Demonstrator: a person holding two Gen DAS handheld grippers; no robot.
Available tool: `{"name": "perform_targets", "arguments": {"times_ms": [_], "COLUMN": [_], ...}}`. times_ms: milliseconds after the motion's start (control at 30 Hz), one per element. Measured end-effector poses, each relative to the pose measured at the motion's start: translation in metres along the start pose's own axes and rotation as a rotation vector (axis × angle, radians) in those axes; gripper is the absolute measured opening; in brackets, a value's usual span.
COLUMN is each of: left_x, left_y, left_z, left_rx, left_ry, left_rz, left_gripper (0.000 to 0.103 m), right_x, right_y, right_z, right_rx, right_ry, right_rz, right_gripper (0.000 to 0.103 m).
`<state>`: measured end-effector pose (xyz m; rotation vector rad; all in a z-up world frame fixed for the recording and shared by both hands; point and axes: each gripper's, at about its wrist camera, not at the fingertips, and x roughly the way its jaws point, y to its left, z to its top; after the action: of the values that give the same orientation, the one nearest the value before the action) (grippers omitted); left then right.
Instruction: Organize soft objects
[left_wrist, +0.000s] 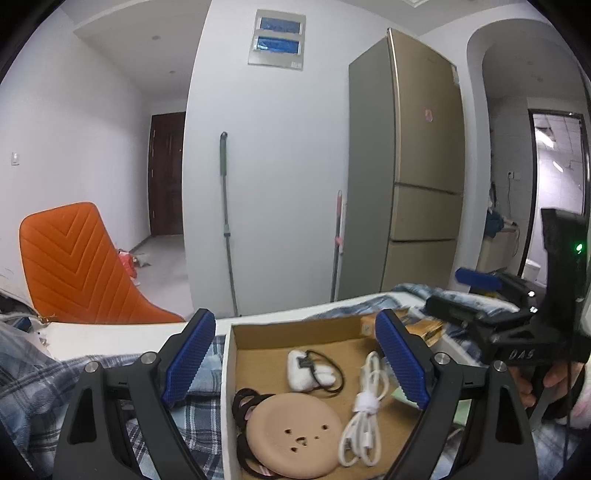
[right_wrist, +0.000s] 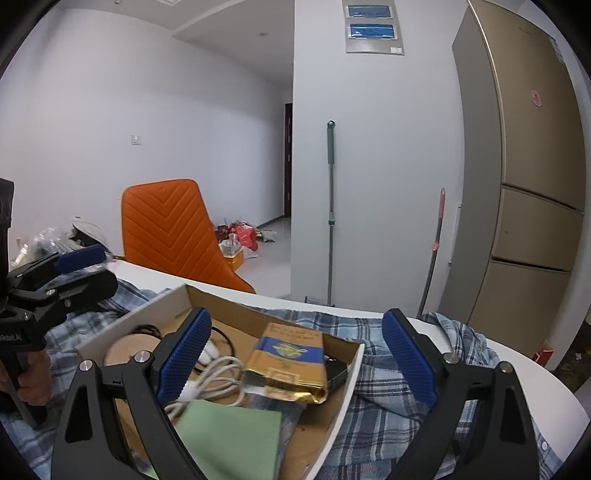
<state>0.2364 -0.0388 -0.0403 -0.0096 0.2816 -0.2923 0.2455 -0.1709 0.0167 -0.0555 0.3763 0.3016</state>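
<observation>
Box: open cardboard tray w/ white outer walls, sits on plaid shirt spread over white table.

Left gripper: jaws wide apart, nothing between pads. Left pad hangs outside box's left wall, over shirt; right pad is inside box, near its right side. So left wall edge lies between the pads.

Box contents, left wrist view:
- tan round pad, near-left, lying over black hair ties.
- white pouch w/ thin black cord, centre-far.
- white cable, bundled w/ a strap, just right of pad.
- bare floor only in far-left corner and a strip between pouch and cable.

Right gripper: jaws wide apart, holds nothing. Left pad over cable inside box; right pad outside right wall, over shirt. Right wall edge runs between the pads.

Right wrist view adds: gold-blue packet against right wall, dark item beside it partly hidden, green sheet at near end.

Room: shirt surface right of box is open up to table edge. Orange chair stands at far-left table edge. Fridge far right. Two mop handles lean on far wall.
</observation>
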Motion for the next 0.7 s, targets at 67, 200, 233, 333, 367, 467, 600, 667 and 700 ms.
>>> {"name": "perform_targets", "arguments": {"times_ms": [67, 200, 233, 333, 367, 467, 600, 667, 700], "left_x": [-0.014, -0.047, -0.056, -0.085, -0.096, -0.128, -0.172, -0.197, -0.208], "left_y": [-0.008, -0.02, -0.025, -0.038, -0.043, -0.054, -0.063, -0.067, -0.07], "left_z": [0.011, 0.03, 0.033, 0.041, 0.042, 0.045, 0.049, 0.048, 0.048], "left_rx": [0.021, 0.019, 0.025, 0.048, 0.058, 0.072, 0.067, 0.071, 0.072], "left_ry": [-0.028, -0.068, -0.078, -0.098, -0.107, -0.121, -0.141, -0.152, -0.152], "left_rz": [0.01, 0.001, 0.0, -0.001, 0.0, -0.003, 0.005, 0.022, 0.027], "left_gripper": [0.09, 0.09, 0.09, 0.09, 0.09, 0.09, 0.09, 0.09, 0.09], "right_x": [-0.012, -0.046, -0.057, -0.089, -0.1, -0.132, -0.172, -0.192, -0.202], "right_y": [0.004, 0.014, 0.018, 0.029, 0.033, 0.044, 0.055, 0.06, 0.062], "right_z": [0.009, 0.026, 0.031, 0.041, 0.043, 0.047, 0.05, 0.049, 0.049], "right_rx": [-0.012, -0.023, -0.027, -0.046, -0.053, -0.057, -0.022, -0.004, 0.003], "right_ry": [-0.009, -0.039, -0.051, -0.086, -0.098, -0.123, -0.129, -0.138, -0.148], "right_rz": [0.003, 0.014, 0.014, 0.021, 0.022, 0.026, 0.029, 0.033, 0.029], "right_gripper": [0.093, 0.093, 0.093, 0.093, 0.093, 0.093, 0.093, 0.093, 0.093]}}
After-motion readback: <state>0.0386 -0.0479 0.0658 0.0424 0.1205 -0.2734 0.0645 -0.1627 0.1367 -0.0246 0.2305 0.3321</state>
